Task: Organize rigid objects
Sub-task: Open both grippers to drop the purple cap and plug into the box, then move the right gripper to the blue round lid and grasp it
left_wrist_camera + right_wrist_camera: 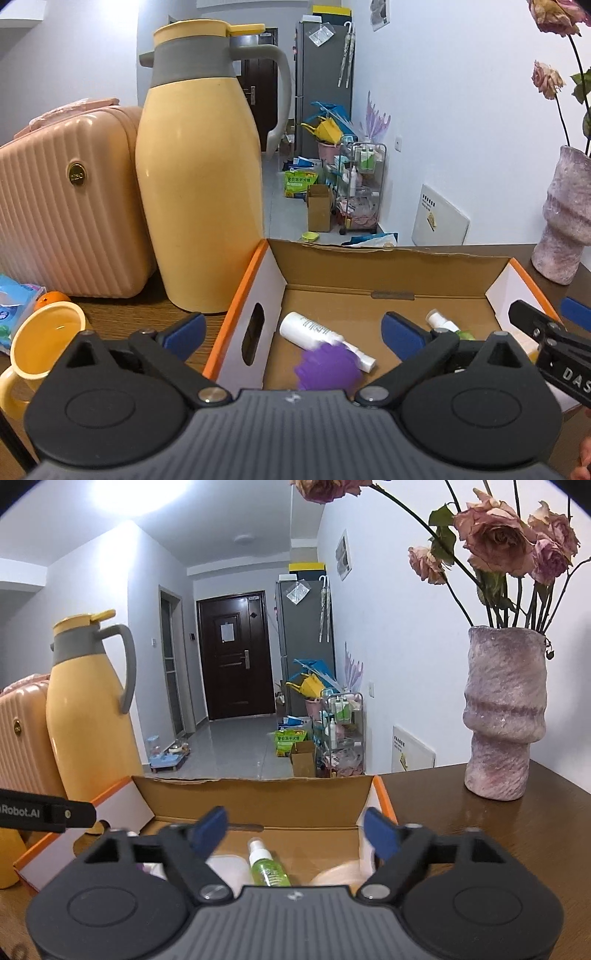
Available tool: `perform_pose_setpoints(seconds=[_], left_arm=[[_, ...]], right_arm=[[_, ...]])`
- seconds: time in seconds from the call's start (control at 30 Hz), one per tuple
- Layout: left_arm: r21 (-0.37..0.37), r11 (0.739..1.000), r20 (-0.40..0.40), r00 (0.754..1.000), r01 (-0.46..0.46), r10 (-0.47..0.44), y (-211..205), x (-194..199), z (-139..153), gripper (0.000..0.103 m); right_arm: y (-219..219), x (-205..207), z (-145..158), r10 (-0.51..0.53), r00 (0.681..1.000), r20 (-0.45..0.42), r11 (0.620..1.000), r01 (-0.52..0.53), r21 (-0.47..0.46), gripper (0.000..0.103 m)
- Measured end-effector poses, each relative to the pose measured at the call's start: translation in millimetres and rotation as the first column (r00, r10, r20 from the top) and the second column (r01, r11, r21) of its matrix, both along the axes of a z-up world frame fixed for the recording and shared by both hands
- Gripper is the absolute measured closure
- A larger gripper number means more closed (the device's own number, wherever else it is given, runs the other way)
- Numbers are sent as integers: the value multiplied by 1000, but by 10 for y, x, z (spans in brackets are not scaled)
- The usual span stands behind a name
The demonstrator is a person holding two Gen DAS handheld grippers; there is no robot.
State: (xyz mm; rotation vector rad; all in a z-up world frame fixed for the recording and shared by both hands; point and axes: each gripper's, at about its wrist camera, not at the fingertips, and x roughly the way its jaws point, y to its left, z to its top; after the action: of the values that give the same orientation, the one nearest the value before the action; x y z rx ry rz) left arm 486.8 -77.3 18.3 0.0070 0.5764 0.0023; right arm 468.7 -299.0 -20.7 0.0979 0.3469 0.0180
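An open cardboard box (388,269) with orange edges sits on the wooden table. In the left wrist view it holds a white bottle (314,332), a blurred purple spiky ball (327,365) and a small spray bottle (443,323). My left gripper (293,330) hangs open over the box's left side, nothing pressed between its blue pads. My right gripper (295,830) stands open over the box (258,786), above a green spray bottle (266,867), a white item (225,867) and a blurred pale peach object (340,878). Its fingers (532,321) enter the left wrist view at the right edge.
A tall yellow thermos jug (199,177) and a pink ribbed case (66,206) stand left of the box. A yellow mug (40,343) and an orange (50,298) lie nearer. A mauve vase (502,716) of dried roses stands right of the box.
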Motion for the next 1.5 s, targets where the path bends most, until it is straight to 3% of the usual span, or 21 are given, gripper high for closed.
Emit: perform_pose_setpoints(seconds=[0.1, 0.6, 0.97, 1.5], left_arm=[[-1, 1000, -8, 1000, -15, 15, 17, 12, -10, 0], [-10, 1000, -3, 1000, -7, 7, 36, -215, 38, 0], [3, 1000, 24, 1000, 3, -3, 45, -667, 75, 0], [-19, 1000, 58, 998, -15, 16, 175, -1340, 32, 0]], right_arm=[[-2, -6, 10, -2, 1000, -3, 1000, 2, -1, 0], [10, -229, 74, -12, 1000, 14, 999, 13, -39, 0], [-33, -719, 95, -30, 997, 66, 999, 32, -19, 0], [40, -1449, 9, -29, 998, 64, 998, 32, -47, 0]])
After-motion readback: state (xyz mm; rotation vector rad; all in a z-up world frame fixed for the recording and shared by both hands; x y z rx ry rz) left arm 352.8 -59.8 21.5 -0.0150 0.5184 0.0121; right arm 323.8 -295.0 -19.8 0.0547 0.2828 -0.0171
